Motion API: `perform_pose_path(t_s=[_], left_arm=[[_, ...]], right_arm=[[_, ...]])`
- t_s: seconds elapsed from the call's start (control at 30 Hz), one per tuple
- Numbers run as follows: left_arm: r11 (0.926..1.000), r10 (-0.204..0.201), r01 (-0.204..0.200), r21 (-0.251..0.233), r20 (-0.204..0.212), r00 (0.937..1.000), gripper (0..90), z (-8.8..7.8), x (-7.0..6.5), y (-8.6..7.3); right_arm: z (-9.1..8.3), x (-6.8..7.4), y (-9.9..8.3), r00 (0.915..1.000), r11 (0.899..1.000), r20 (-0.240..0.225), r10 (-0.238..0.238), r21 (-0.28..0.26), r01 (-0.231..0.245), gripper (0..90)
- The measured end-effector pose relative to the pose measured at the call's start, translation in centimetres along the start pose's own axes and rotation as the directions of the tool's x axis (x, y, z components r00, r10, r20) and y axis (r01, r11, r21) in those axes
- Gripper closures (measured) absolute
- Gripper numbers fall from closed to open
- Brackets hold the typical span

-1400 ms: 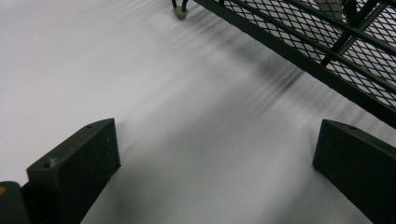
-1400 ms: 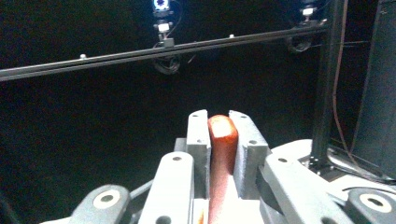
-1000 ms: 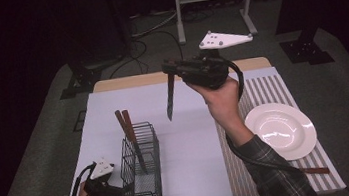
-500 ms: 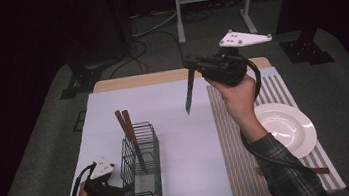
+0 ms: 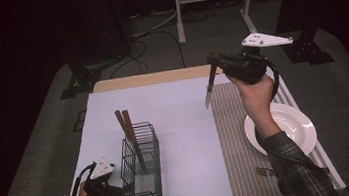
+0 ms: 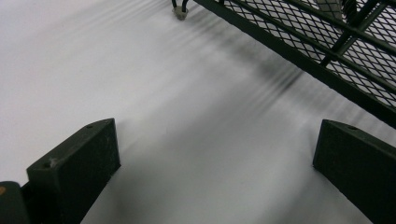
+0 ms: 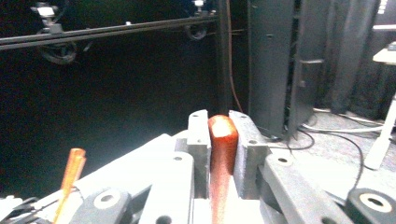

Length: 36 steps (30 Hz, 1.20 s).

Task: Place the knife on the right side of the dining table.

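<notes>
In the high view, the right gripper [image 5: 212,68] is held above the far right part of the table [image 5: 180,122], its jaws clenched on the wooden handle of a knife [image 5: 209,87]. The blade hangs down, tip over the left edge of a striped mat [image 5: 235,136]. A white plate [image 5: 297,130] lies on that mat to the right, partly hidden by the forearm, and a fork [image 5: 264,171] lies at the mat's near end. At the near left a black wire basket [image 5: 144,174] stands on the white table cover, with two wooden handles [image 5: 124,122] sticking up out of it, leaning left. The left gripper [image 5: 118,193] rests on the table just left of the basket's near end. No writing or label can be read anywhere.

In the left gripper view, the two black jaws stand released, wide apart with only bare white cover between them; the basket's [image 6: 327,42] mesh runs across the upper right.

In the right gripper view, the knife's reddish-brown handle [image 7: 222,158] sits upright, pinched between the two grey pads [image 7: 198,149]. Low at the left, another wooden handle [image 7: 70,179] shows, with a dark room and cables beyond.
</notes>
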State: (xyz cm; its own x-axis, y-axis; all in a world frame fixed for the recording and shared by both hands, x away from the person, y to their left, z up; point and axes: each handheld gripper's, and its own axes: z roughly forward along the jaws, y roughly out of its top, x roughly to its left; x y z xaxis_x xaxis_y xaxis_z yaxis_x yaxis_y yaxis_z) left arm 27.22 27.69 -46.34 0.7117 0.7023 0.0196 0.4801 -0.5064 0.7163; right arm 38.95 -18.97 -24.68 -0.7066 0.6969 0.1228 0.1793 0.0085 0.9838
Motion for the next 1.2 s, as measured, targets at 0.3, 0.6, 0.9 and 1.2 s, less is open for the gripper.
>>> perform_pose_path(t_s=[0.3,0.6,0.9,1.2], left_arm=[[1.0,-0.001,0.001,-0.002,-0.001,1.0,0.0,0.0,0.0,0.0],[1.0,0.001,-0.001,-0.001,0.0,1.0,0.0,0.0,0.0,0.0],[1.0,-0.001,0.001,-0.001,0.0,1.0,0.0,0.0,0.0,0.0],[1.0,-0.001,0.001,-0.002,0.0,1.0,0.0,0.0,0.0,0.0]], right_arm=[[-0.5,-2.6,-1.2,0.9967,1.0,0.079,0.018,-0.001,-0.018,78.8],[-0.9,-6.3,-3.3,0.9824,0.999,0.181,0.046,0.012,-0.048,78.9],[-0.8,-8.4,-5.5,0.9649,0.997,0.253,0.069,0.016,-0.076,78.9],[-0.4,-10.3,-7.3,0.9445,0.992,0.308,0.114,0.009,-0.123,78.9]])
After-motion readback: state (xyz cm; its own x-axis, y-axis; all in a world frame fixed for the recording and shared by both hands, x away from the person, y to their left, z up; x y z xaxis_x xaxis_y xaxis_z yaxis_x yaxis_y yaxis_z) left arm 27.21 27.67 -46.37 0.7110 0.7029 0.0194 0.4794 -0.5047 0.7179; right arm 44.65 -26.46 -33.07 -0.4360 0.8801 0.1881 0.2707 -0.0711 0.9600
